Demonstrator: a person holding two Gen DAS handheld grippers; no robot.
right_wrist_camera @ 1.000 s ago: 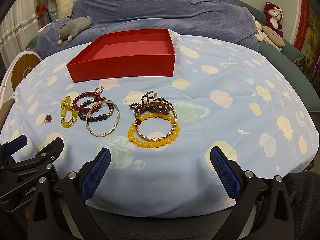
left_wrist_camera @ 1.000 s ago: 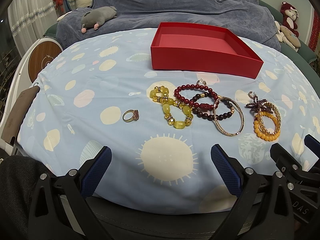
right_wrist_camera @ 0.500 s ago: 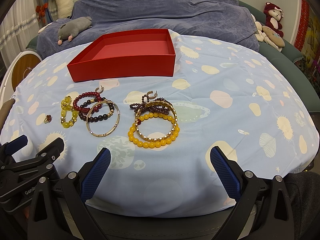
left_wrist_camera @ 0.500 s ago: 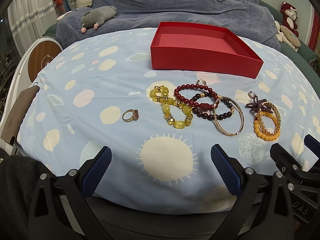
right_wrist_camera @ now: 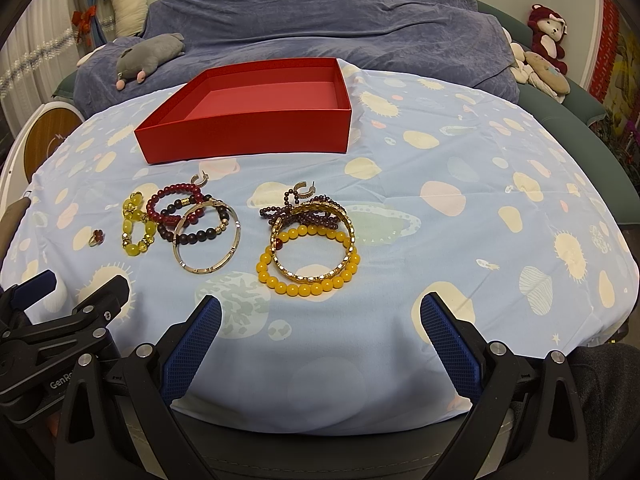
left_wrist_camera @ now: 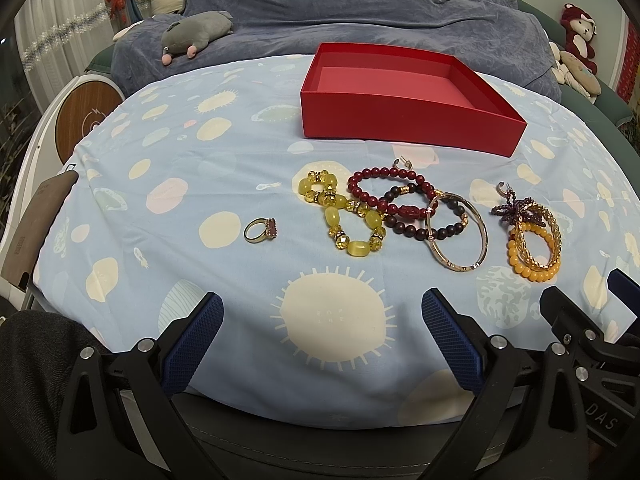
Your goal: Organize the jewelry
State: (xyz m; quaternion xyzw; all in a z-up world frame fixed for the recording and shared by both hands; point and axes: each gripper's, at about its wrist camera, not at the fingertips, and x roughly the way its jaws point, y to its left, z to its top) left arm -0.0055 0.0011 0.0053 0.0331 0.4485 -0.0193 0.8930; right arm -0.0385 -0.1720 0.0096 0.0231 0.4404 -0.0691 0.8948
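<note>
Sitting bare inside, red box (left_wrist_camera: pixel 404 120), bracelets (right_wrist_camera: pixel 308 248) outside; both grippers' jaws apart, gripping nothing.

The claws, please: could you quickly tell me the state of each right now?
Left claw: open, holding nothing.
Right claw: open, holding nothing.

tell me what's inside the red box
The red box shows only bare red floor, no jewelry visible. Its near wall hides the front strip of floor in both views.
</note>
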